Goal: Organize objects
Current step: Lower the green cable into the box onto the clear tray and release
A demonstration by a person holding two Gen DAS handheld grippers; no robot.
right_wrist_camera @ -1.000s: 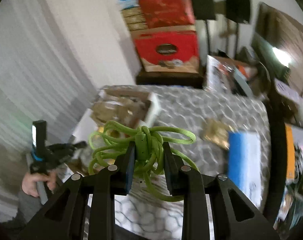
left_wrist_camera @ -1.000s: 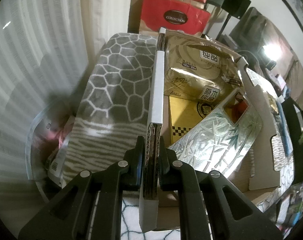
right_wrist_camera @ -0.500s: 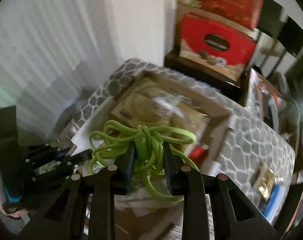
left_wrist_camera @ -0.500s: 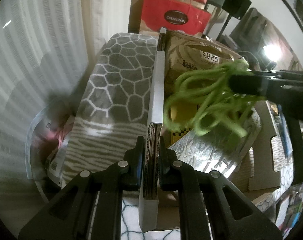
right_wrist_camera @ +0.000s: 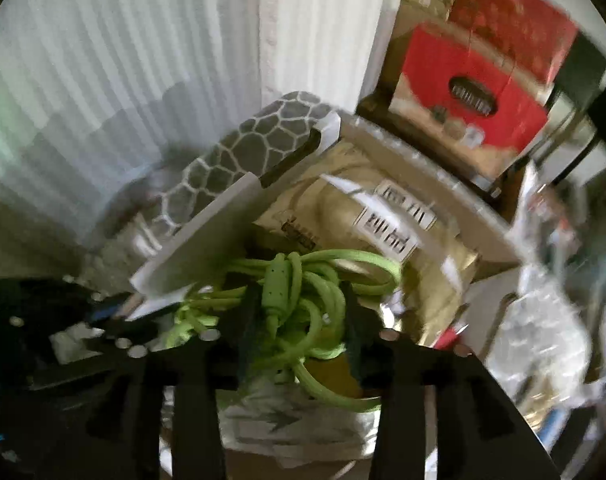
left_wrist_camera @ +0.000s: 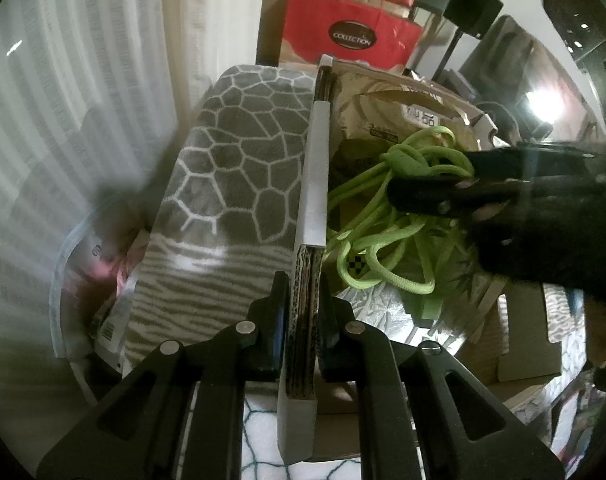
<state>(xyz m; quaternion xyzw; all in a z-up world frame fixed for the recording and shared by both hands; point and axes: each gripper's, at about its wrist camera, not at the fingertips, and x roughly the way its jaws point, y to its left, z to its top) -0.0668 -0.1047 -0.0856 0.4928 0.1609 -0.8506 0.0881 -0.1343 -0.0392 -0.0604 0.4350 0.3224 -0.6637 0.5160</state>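
My left gripper (left_wrist_camera: 303, 292) is shut on the upright white flap (left_wrist_camera: 317, 184) of a cardboard box (right_wrist_camera: 443, 184) and holds it up. From the right, my right gripper (left_wrist_camera: 431, 176) reaches over the open box with a tangled green cord (left_wrist_camera: 383, 232) between its fingers. In the right wrist view the jaws of that gripper (right_wrist_camera: 299, 312) are opening. The green cord (right_wrist_camera: 303, 300) hangs loose between the pads and sags onto the packs inside the box. The flap (right_wrist_camera: 207, 248) stands just left of the cord.
Gold tissue packs (left_wrist_camera: 403, 108) and a silver bamboo-print pack (left_wrist_camera: 383, 312) fill the box. A grey honeycomb blanket (left_wrist_camera: 243, 140) lies to its left, with a white curtain (left_wrist_camera: 83, 100) and a bin (left_wrist_camera: 67, 280) beyond. A red bag (left_wrist_camera: 347, 36) stands behind.
My right gripper swung left and down over the box with the cord, and its jaws have spread apart. The left gripper has stayed still on the flap.
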